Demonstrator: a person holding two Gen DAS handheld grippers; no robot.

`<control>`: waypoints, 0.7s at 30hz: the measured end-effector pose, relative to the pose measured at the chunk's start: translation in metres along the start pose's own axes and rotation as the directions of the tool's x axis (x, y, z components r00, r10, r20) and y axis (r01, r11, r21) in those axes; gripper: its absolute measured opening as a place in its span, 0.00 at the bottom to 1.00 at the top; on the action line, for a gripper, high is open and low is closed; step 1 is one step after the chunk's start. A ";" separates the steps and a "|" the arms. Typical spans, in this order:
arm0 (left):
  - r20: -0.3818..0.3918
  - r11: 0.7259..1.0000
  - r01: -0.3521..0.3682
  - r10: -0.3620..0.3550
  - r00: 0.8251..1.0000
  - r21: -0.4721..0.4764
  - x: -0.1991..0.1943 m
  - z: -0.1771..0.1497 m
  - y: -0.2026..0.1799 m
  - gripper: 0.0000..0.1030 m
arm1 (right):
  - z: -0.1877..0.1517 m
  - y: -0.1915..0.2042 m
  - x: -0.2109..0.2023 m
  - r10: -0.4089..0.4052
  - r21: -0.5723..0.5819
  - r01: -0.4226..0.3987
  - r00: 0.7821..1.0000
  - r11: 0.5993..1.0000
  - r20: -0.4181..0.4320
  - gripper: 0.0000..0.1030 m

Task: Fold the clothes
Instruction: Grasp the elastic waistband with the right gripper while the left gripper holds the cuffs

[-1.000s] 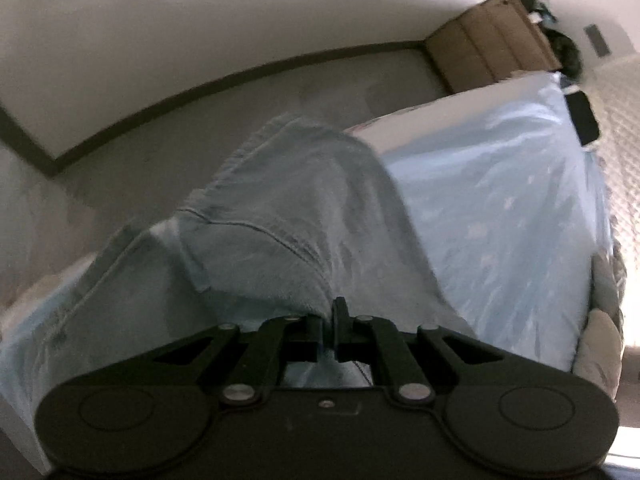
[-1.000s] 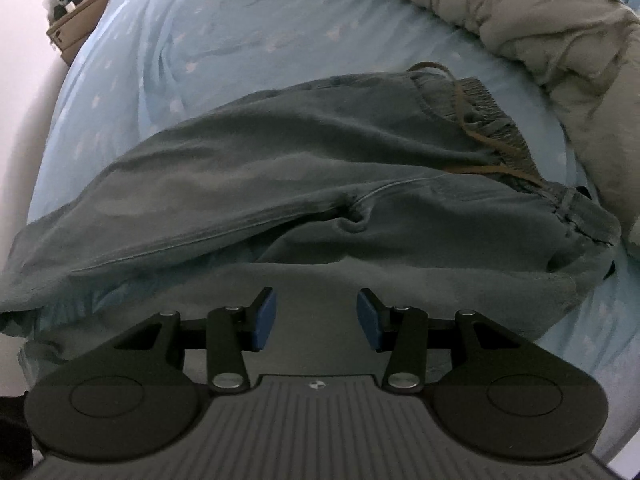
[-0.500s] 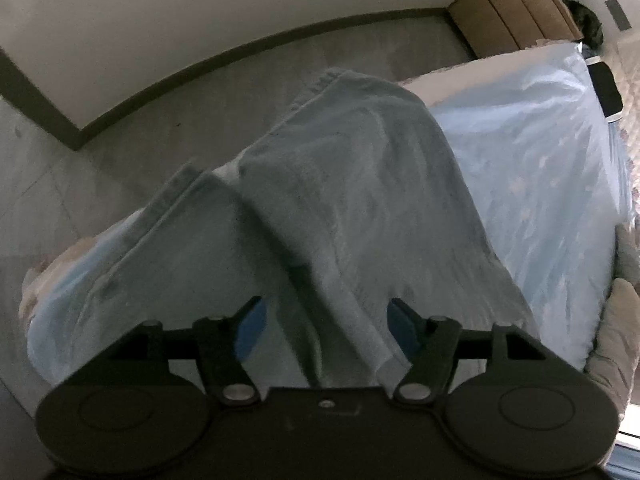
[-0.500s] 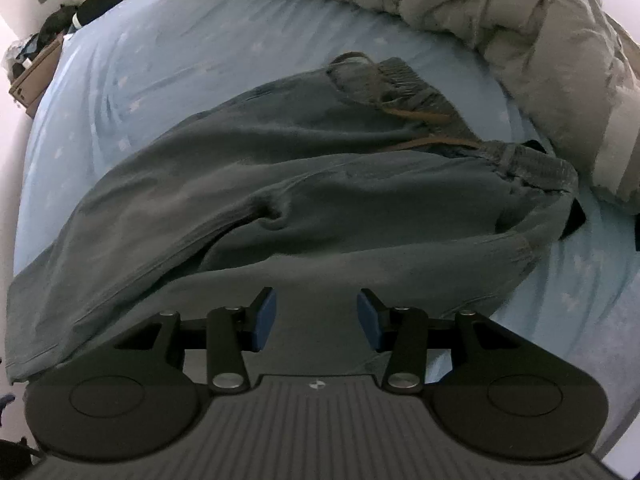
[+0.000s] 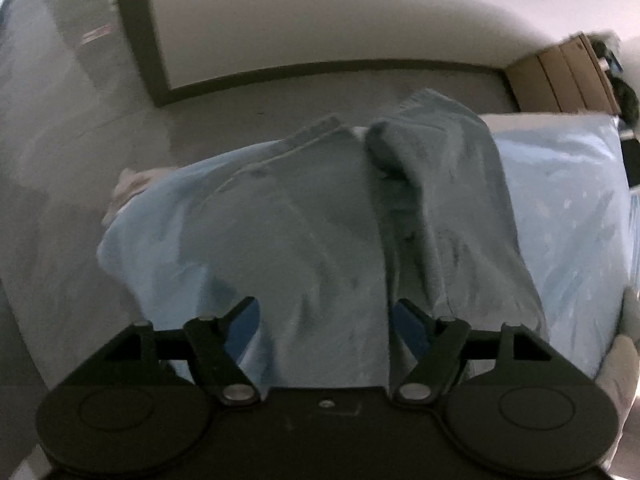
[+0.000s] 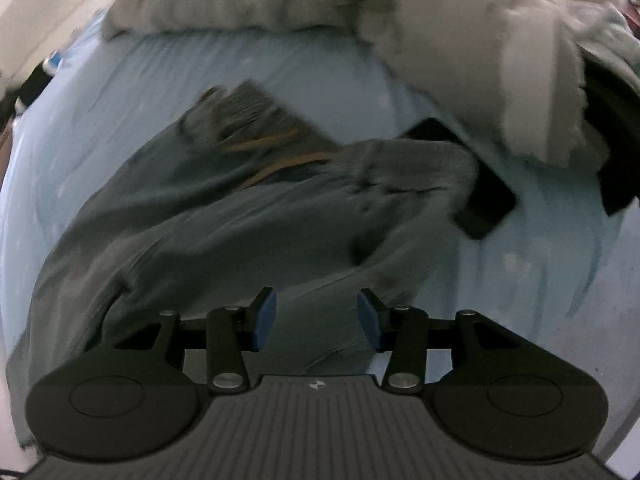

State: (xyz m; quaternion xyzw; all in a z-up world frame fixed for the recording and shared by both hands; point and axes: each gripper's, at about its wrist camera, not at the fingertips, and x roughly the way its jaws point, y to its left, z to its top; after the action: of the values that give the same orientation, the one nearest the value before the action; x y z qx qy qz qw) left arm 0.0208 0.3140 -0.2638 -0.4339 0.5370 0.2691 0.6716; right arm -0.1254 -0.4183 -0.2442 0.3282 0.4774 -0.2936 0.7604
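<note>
The left gripper point(image 5: 324, 322) points steeply down, jaws opening wide, gripping nothing, above the 2 legs of grey-blue trousers point(image 5: 332, 220) spread on the light blue bedsheet point(image 5: 568, 200). The right gripper point(image 6: 316, 318), half open and empty, hovers above the trousers near their drawstring waistband point(image 6: 256, 120).

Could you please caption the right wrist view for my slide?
Open right gripper above grey-blue drawstring trousers spread on a light blue bedsheet.
</note>
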 end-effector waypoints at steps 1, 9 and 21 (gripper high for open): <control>0.005 1.000 -0.006 0.006 1.000 -0.020 -0.003 -0.004 0.005 0.70 | 0.004 -0.010 0.000 -0.004 0.022 0.004 1.000 1.000 0.003 0.47; 0.005 0.992 -0.014 0.015 1.000 -0.122 -0.014 -0.030 0.022 0.70 | 0.018 -0.070 0.009 -0.001 0.224 -0.002 1.000 0.974 0.014 0.79; 0.061 0.989 -0.003 0.012 0.998 -0.148 -0.052 -0.034 0.019 0.75 | 0.007 -0.070 0.082 0.121 0.408 -0.074 0.988 0.910 -0.091 0.52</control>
State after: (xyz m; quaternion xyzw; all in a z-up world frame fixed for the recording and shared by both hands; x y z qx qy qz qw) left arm -0.0258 0.2993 -0.2215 -0.4718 0.4963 0.3239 0.6529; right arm -0.1442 -0.4776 -0.3322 0.5175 0.4322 -0.3280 0.6617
